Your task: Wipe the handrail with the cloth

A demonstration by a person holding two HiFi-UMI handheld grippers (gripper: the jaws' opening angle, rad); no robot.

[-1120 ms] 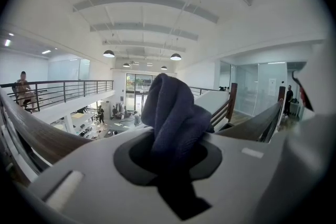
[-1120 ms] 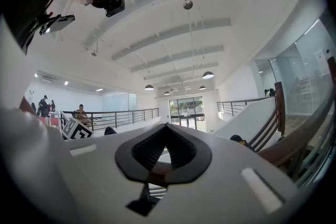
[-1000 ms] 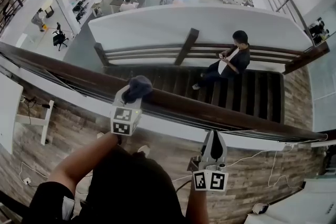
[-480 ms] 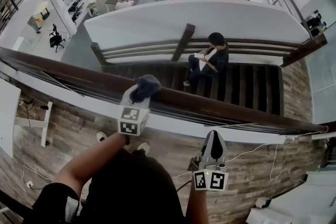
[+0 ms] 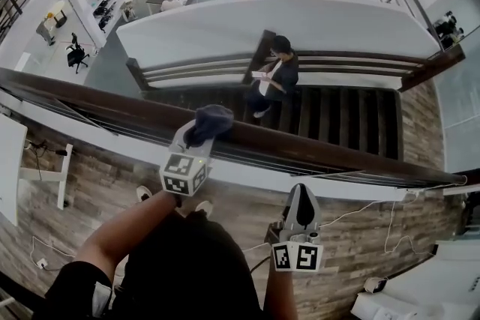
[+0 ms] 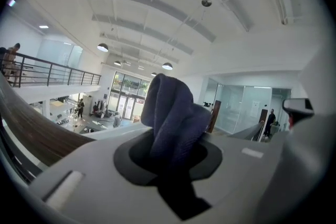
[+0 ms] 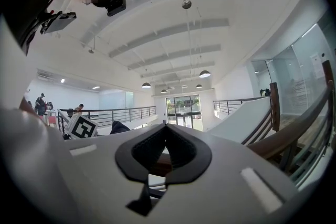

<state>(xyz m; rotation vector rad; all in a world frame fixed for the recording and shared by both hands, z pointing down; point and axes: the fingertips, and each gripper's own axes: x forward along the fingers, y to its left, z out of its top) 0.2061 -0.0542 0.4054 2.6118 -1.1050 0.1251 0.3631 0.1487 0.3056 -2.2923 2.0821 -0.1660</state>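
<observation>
The handrail (image 5: pixel 97 105), a dark wooden rail, runs from the left edge of the head view across to the far right, dropping slightly as it goes. In the left gripper view it shows as a brown band at the left (image 6: pixel 31 128), and in the right gripper view it rises at the right (image 7: pixel 294 139).

Left of the rail's middle, the left gripper (image 5: pixel 196 134) reaches forward from the person's arm, with its marker cube (image 5: pixel 184 174) on the near side. Its jaws are clamped on the cloth (image 5: pixel 208 122), a dark blue bunched piece that sits on top of the handrail. In the left gripper view the cloth (image 6: pixel 170 118) stands up out of the closed jaws of the left gripper (image 6: pixel 176 157) in a folded hump that fills the middle of the frame.

Beyond the rail, a staircase (image 5: pixel 352 124) with dark treads descends. A person (image 5: pixel 274 79) sits on it just right of the cloth, leaning against the far banister.

Further right, the right gripper (image 5: pixel 300 195) is held on the person's side of the handrail, over the wooden floor (image 5: pixel 97 183). It points toward the rail but stays apart from it. In the right gripper view the tips of the right gripper (image 7: pixel 165 126) meet with nothing between them. The left gripper's marker cube (image 7: pixel 81 126) shows at that view's left. A white cable (image 5: pixel 360 210) lies on the floor right of this gripper.
</observation>
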